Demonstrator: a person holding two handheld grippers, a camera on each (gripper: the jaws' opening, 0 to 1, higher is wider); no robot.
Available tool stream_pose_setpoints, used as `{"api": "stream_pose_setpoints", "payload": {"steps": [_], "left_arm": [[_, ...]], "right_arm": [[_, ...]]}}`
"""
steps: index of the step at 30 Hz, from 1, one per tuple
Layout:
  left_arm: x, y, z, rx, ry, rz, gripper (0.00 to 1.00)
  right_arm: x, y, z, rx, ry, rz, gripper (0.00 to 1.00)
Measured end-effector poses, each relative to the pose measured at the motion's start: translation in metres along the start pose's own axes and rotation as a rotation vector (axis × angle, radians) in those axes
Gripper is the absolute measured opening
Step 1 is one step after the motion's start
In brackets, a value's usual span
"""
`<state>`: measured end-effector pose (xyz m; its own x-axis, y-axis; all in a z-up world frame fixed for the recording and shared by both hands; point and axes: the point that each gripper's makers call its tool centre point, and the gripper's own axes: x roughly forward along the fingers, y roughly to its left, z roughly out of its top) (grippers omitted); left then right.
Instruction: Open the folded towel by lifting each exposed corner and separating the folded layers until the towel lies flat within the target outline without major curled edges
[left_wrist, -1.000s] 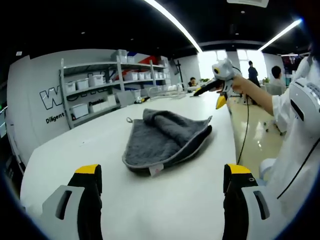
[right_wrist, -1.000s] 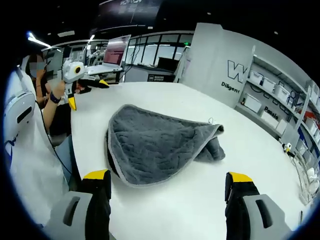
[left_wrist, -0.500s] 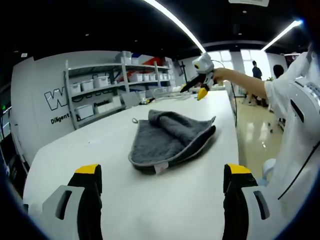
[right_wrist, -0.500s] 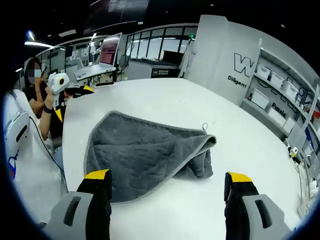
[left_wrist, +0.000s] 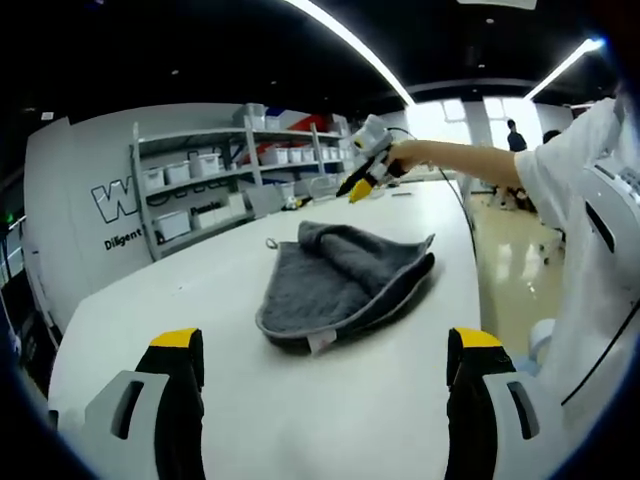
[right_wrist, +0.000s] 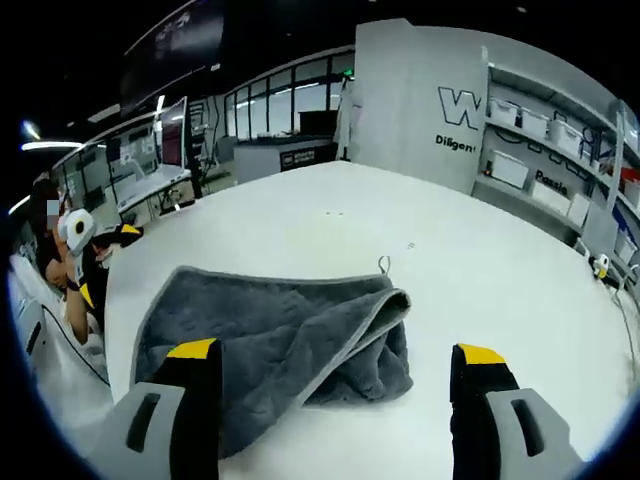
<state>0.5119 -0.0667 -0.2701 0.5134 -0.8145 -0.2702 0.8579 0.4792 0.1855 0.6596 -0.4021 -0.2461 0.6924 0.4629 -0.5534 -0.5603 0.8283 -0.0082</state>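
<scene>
A grey folded towel (left_wrist: 330, 280) lies on the white table (left_wrist: 170, 310), rumpled, its top layer bunched toward the far side, with a small loop (left_wrist: 270, 241) at one corner and a white tag (left_wrist: 317, 343) at the near edge. My left gripper (left_wrist: 325, 400) hovers open short of it, nothing between its jaws. A hand holds my right gripper (left_wrist: 354, 188) in the air beyond the towel. In the right gripper view the towel (right_wrist: 270, 330) spreads under my open right gripper (right_wrist: 335, 400), loop (right_wrist: 382, 263) on the far side. My left gripper (right_wrist: 103, 262) shows at the left.
Shelves with white bins (left_wrist: 200, 190) stand behind the table, beside a grey wall with lettering (right_wrist: 470, 110). The table's edge (left_wrist: 470, 290) drops to the floor on the right. Wide bare tabletop (right_wrist: 330, 220) surrounds the towel. Desks with monitors (right_wrist: 160, 170) stand farther back.
My right gripper has swung leftward across the far side of the towel and come in closer over it. The towel has kept its shape, and my left gripper has barely shifted.
</scene>
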Motion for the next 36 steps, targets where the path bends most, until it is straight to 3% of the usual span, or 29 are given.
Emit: {"api": "stream_pose_setpoints", "payload": {"steps": [12, 17, 20, 26, 30, 36], "left_arm": [[-0.002, -0.01, 0.008, 0.014, -0.02, -0.021, 0.99], [-0.002, -0.012, 0.003, 0.01, -0.011, -0.027, 0.99], [-0.003, -0.012, 0.002, 0.004, -0.016, -0.026, 0.99], [-0.003, -0.01, 0.0, -0.003, -0.019, -0.023, 0.99], [-0.001, -0.011, 0.0, -0.005, -0.021, -0.024, 0.99], [0.001, -0.014, -0.002, -0.011, -0.022, -0.029, 0.99]], "right_arm": [[0.066, -0.019, -0.008, 0.115, -0.001, -0.036, 0.86], [0.08, -0.024, -0.007, 0.165, -0.022, -0.048, 0.79], [0.084, -0.029, -0.006, 0.201, -0.036, -0.06, 0.7], [0.083, -0.033, -0.019, 0.215, 0.005, -0.079, 0.51], [0.079, -0.029, -0.017, 0.22, -0.018, -0.063, 0.32], [0.071, -0.025, -0.012, 0.188, -0.044, -0.058, 0.11]]}}
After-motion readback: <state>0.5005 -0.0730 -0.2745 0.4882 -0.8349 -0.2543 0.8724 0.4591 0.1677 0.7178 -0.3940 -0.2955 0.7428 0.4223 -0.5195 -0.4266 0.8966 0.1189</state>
